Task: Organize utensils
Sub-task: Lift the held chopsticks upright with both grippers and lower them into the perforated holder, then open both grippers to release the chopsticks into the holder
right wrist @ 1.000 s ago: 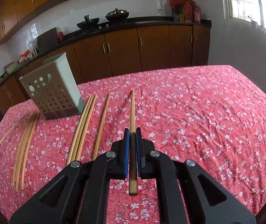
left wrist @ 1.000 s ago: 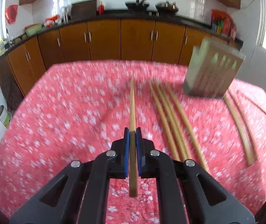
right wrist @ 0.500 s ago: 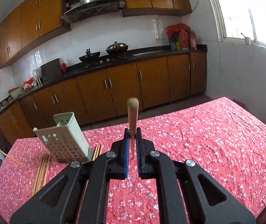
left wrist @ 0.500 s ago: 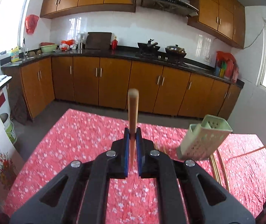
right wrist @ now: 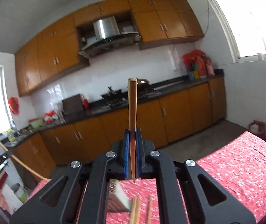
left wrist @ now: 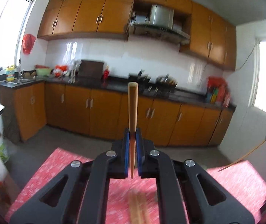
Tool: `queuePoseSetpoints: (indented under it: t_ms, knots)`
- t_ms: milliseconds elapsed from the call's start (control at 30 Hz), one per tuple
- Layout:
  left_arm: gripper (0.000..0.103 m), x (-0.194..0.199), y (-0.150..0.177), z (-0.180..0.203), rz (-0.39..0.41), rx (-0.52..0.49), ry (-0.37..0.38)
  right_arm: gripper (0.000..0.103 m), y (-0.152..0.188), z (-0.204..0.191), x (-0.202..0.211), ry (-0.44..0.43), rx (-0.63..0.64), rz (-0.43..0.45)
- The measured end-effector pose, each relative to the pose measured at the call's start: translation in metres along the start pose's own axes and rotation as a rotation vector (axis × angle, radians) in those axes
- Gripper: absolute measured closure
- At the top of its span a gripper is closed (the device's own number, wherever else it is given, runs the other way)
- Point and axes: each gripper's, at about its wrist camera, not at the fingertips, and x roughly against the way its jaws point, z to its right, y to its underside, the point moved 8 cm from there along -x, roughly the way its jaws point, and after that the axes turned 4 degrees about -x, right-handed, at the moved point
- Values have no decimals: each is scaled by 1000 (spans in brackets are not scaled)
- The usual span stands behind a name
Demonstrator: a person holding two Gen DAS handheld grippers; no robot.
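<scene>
Left gripper: jaws closed on a single wooden chopstick, blue pads pressed on either side of the shaft.
Left chopstick: round, smooth, light brown; blunt thick end up at frame centre, thin tip poking out below the pads.
Right gripper: jaws likewise clamped on a second chopstick, same blue pads against it.
Right chopstick: tapered, blunt end upward, pointed end below the pads, centre of frame.
Gripper build: black, angular arms with triangular cut-outs and silver round bolts.
Table: red cloth with a small white flower print, lower part of both frames.
Loose chopsticks: pale wood, lying on the cloth at bottom centre of the right view, blurred.
Utensil holder: pale, partly hidden behind the gripper, lower centre of the right view; shape unclear.
Background: orange-brown wooden cabinets, dark countertop, white tiled wall.
</scene>
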Motion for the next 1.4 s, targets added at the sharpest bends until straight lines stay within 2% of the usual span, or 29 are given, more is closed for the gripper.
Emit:
queuePoseSetpoints:
  t_ms: [133,233,367,500,667,700,733,767,800,1033,1167,1267,1367,1400]
  knots:
    - [95,1,-24,36,70,37,77,96,4,-28,-8,-71,29,-20]
    - [95,-6,-22,60,75,40,126,96,15,-38,-19,-86,48,-51]
    - [95,-30,3,85,7,32,180,96,40,-41,-39,-76,76,-128]
    - [95,-56,34,96,-67,11,181,96,59,-39,-53,-56,91,-186]
    - [95,-78,59,102,-153,-11,179,93,68,-38,-56,-39,94,-213]
    - [92,-79,62,100,-159,-12,174,81,69,-38,-56,-37,96,-216]
    - [90,-78,63,99,-160,-12,171,62,68,-37,-54,-35,93,-214]
    - [84,-78,63,98,-159,-13,166,56,66,-36,-53,-31,89,-208]
    - [80,-78,62,97,-154,-13,156,55,63,-35,-49,-32,83,-191]
    - [72,-53,49,73,-102,15,115,55,46,-25,-27,-20,60,-151]
    - [69,-31,48,51,-81,33,82,55,49,-7,-14,18,39,-163]
    - [65,-16,61,31,-91,28,35,55,78,23,-9,84,30,-239]
    - [63,-10,94,7,-148,-4,-35,57,130,52,-17,136,36,-380]
    - [63,-12,110,-2,-186,-14,-57,61,150,60,-20,153,41,-434]
